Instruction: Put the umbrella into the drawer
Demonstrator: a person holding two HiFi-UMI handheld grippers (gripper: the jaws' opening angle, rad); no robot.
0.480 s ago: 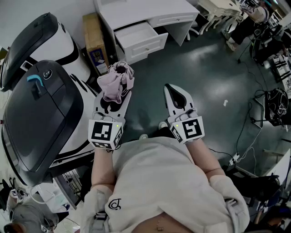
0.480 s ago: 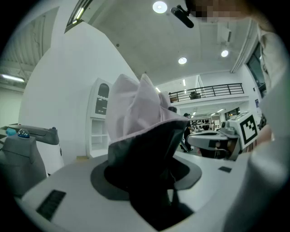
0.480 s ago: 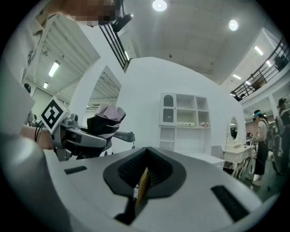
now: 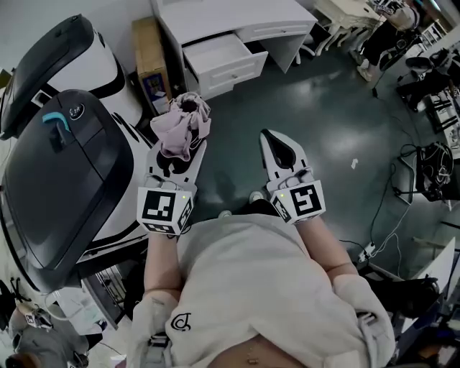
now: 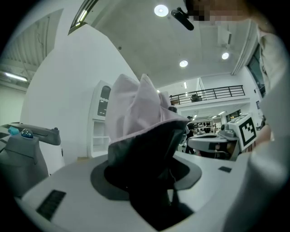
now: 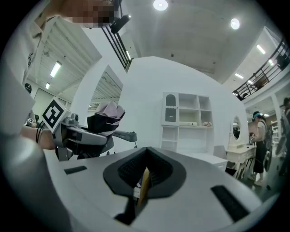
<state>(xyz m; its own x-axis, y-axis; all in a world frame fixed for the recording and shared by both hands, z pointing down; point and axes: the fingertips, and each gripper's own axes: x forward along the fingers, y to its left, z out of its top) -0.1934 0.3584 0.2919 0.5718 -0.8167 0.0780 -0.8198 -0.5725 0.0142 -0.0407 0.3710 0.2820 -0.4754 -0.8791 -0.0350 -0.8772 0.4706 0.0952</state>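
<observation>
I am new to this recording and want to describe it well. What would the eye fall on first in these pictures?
First, the crumpled pink umbrella clamped in the left gripper, in front of the person near the middle of the head view. Next, the white desk at the top with one drawer standing open, and the big black-and-white machine filling the left side.

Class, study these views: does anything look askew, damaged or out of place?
Only the umbrella: its pink cloth bunches loose and crumpled above the left hand-held gripper that clamps it, not rolled tight. The drawer stands open, as the task needs.
</observation>
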